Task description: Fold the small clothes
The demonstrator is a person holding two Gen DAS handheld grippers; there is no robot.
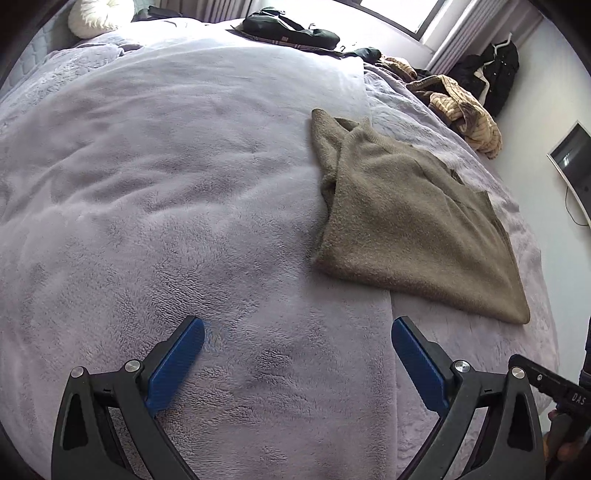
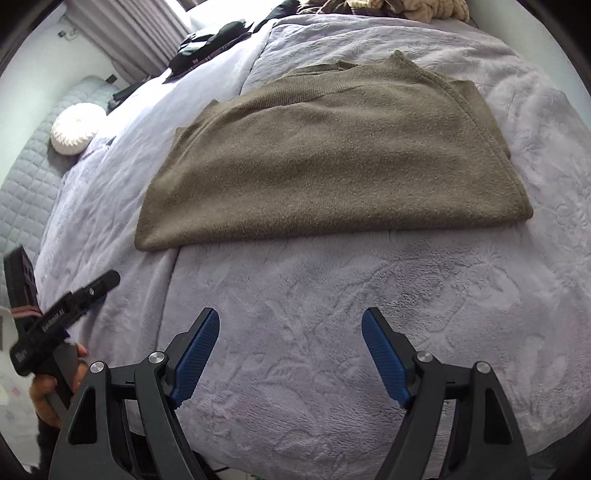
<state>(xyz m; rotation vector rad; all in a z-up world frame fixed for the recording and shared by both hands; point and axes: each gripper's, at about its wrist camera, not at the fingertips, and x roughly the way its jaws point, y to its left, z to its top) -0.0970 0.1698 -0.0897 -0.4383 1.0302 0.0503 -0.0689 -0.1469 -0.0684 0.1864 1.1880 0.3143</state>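
A taupe knit sweater (image 1: 410, 218) lies folded flat on the lilac fleece blanket (image 1: 166, 184). In the right wrist view the sweater (image 2: 325, 155) sits straight ahead, beyond the fingers. My left gripper (image 1: 298, 330) is open and empty, above the blanket, with the sweater ahead and to its right. My right gripper (image 2: 290, 319) is open and empty, a little short of the sweater's near edge. The left gripper's body (image 2: 62, 314) shows at the left of the right wrist view, held in a hand.
A heap of tan and striped clothes (image 1: 461, 107) lies at the bed's far right edge. Dark clothes (image 1: 291, 29) lie near the window. A white round cushion (image 2: 75, 127) sits by the headboard. A dark coat (image 1: 491, 74) hangs by the wall.
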